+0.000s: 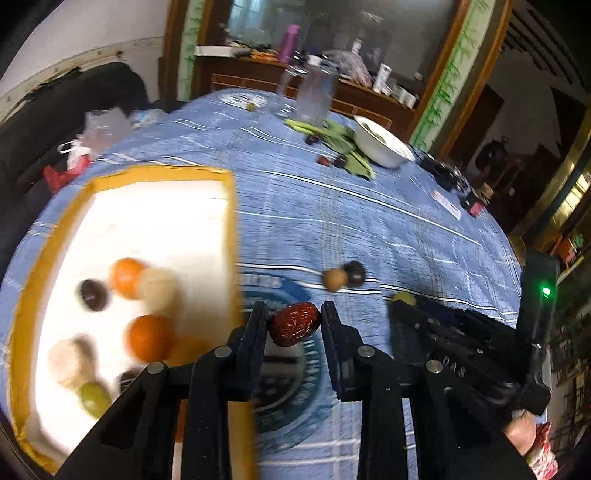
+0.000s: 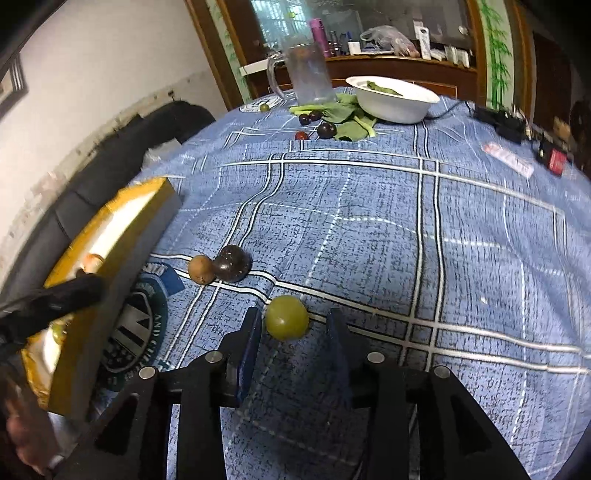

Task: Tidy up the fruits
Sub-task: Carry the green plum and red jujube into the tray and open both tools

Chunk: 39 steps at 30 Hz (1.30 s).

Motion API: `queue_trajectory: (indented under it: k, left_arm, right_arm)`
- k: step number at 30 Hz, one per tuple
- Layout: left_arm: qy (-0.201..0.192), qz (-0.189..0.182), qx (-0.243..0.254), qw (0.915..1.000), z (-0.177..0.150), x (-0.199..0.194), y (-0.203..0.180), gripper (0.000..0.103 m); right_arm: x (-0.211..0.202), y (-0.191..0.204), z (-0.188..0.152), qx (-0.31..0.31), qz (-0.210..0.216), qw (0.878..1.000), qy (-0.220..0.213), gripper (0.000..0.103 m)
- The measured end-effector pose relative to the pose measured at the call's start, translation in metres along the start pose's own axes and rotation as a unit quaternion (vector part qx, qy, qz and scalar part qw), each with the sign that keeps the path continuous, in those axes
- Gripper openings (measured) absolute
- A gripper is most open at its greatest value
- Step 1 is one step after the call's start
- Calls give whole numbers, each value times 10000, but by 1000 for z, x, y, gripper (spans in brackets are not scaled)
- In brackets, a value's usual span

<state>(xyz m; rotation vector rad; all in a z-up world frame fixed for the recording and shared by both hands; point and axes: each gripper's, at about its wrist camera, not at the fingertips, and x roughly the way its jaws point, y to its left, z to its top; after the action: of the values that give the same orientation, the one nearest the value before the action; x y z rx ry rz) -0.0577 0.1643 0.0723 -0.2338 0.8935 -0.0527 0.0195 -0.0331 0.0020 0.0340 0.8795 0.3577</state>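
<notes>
The left gripper point(image 1: 294, 322) clenches a red jujube point(image 1: 294, 324) just beside the yellow-rimmed tray point(image 1: 232, 236) — the right gripper point(image 2: 293, 325) stands released around a green grape point(image 2: 287, 322) on the blue tablecloth point(image 2: 369, 229).

I'm looking into a lived-in home, a dining or sitting room by the look of it. Under my cameras is a table spread with a blue checked tablecloth point(image 2: 369, 221), carrying a white bowl point(image 2: 393, 99) with greens inside, loose leafy vegetables point(image 2: 347, 114) and a clear glass mug point(image 2: 308, 74). Behind it I see a dark wooden sideboard point(image 2: 399, 70) cluttered with bottles, boxes, a plastic bag and a purple flask point(image 2: 318, 32). A wood-framed panel painted with green bamboo point(image 2: 498, 44) stands beside it. On the left, a dark sofa point(image 2: 122, 147) sits against a scuffed white wall point(image 2: 92, 74).
</notes>
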Motion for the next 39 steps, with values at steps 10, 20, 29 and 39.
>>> queue_trajectory:
  k: [10,20,29,39]
  left_arm:
    - [-166,109,-896,9958,-11,-31,81,28]
    - [-270,647,-1339,9885,-24,-44,132,28]
    - [-299,827,-1308,9875,-30,-53,141,29]
    - [-382,547,-1559,9855,-33,-65,152,50]
  right_arm:
    - [-1,21,4,-474,-469,9978,18,25]
    - [-43,75,6,-513,536,9971,-158,25]
    - [-40,160,-12,-898,1711,9810,144,26]
    - [-32,194,-39,-1167,1681,9786,229,27]
